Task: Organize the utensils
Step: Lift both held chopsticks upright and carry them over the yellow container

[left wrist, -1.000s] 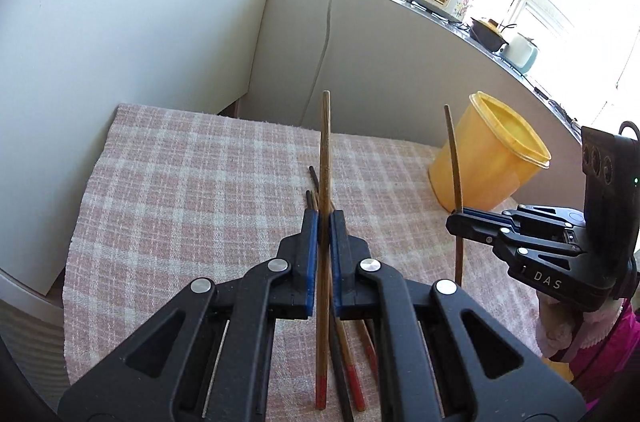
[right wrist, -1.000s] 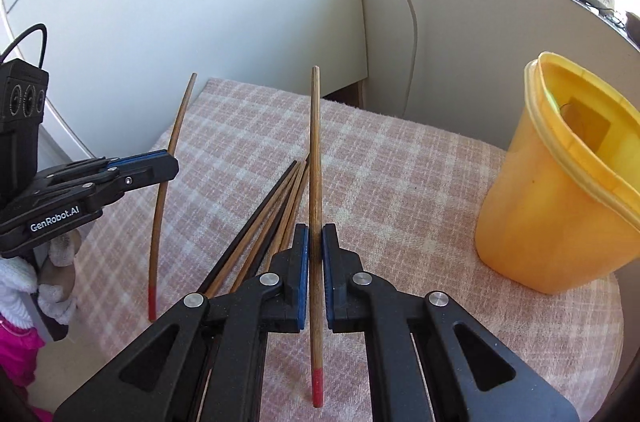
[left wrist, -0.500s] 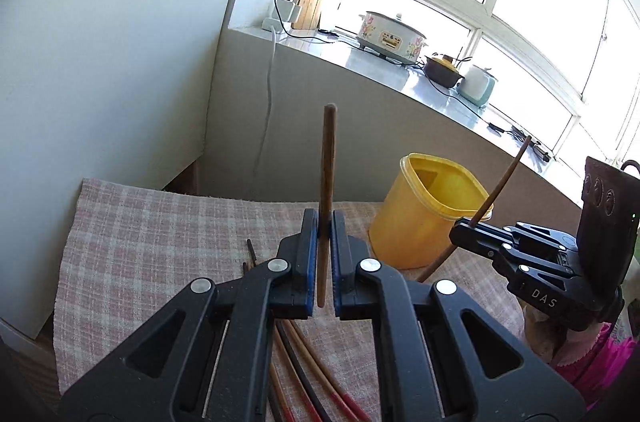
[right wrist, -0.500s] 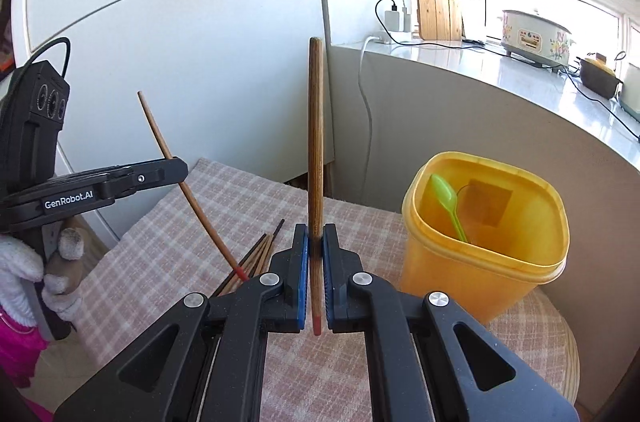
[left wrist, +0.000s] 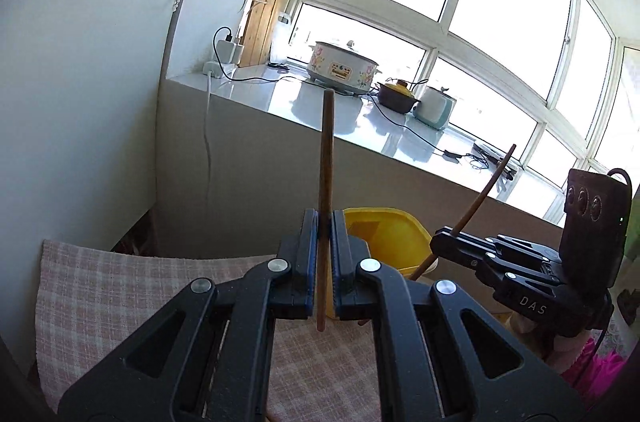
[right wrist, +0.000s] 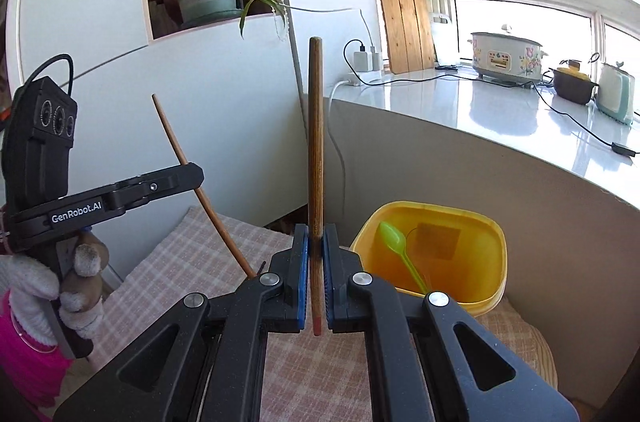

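Observation:
My left gripper (left wrist: pixel 325 218) is shut on a brown wooden chopstick (left wrist: pixel 326 162) that stands upright between its blue pads. Behind it sits the yellow tub (left wrist: pixel 384 234) on the checked cloth. My right gripper (right wrist: pixel 316 234) is shut on another wooden chopstick (right wrist: pixel 315 142) with a red tip, also upright. The yellow tub (right wrist: pixel 472 286) lies just right of it and holds a green plastic spoon (right wrist: pixel 400 254). Each wrist view shows the other gripper from the side: the right gripper (left wrist: pixel 440 242) and the left gripper (right wrist: pixel 196 174), each with its chopstick slanting.
The pink checked cloth (left wrist: pixel 120 286) covers the small table. A white wall panel (right wrist: pixel 160 126) stands behind on the left. A grey counter (right wrist: pixel 500 110) with a cooker (right wrist: pixel 506 56), pots and cables runs behind the tub. A gloved hand (right wrist: pixel 64 286) holds the left gripper.
Both grippers have risen from the table with their chopsticks and tipped up. The loose chopsticks on the cloth have dropped out of sight, and the tub sits closer ahead.

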A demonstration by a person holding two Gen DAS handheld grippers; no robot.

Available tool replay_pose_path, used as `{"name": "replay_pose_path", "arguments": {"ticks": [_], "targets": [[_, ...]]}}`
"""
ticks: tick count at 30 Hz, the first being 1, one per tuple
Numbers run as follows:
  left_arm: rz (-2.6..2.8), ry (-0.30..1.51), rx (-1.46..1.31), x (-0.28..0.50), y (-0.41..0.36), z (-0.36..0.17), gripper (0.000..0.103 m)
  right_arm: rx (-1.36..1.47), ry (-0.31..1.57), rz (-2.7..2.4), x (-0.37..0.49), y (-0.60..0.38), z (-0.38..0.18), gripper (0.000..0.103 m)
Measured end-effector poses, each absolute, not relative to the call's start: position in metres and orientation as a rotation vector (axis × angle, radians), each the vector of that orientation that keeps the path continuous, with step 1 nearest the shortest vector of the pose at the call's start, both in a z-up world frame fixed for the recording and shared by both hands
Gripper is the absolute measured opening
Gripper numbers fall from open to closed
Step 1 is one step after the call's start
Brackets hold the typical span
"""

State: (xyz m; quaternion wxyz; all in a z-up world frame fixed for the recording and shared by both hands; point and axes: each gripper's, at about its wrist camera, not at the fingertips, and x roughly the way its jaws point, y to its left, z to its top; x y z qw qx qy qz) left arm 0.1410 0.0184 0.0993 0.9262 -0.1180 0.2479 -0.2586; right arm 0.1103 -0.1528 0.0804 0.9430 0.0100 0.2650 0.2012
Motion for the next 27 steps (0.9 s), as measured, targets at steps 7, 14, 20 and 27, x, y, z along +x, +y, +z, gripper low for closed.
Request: {"name": "replay_pose_path", "arguments": {"ticks": [7, 14, 20, 27], "targets": [[-0.568, 0.455, -0.229, 0.155, -0.004, 0.127, 0.004, 0.053, 0.484, 0.367, 0.117, -0.175, 0.104, 0.005], [-0.596, 0.43, -0.237, 0.166, -0.021, 0.144, 0.004, 0.05, 0.437, 0.315, 0.123, -0.191, 0.119, 0.005], [-0.605, 0.425, -0.223, 0.176, -0.037, 0.147, 0.004, 0.049, 0.421, 0.271, 0.129, -0.204, 0.124, 0.005], [-0.609, 0.495, -0.197, 0.194, -0.058, 0.121, 0.004, 0.037, 0.466, 0.182, 0.149, -0.221, 0.107, 0.005]]}}
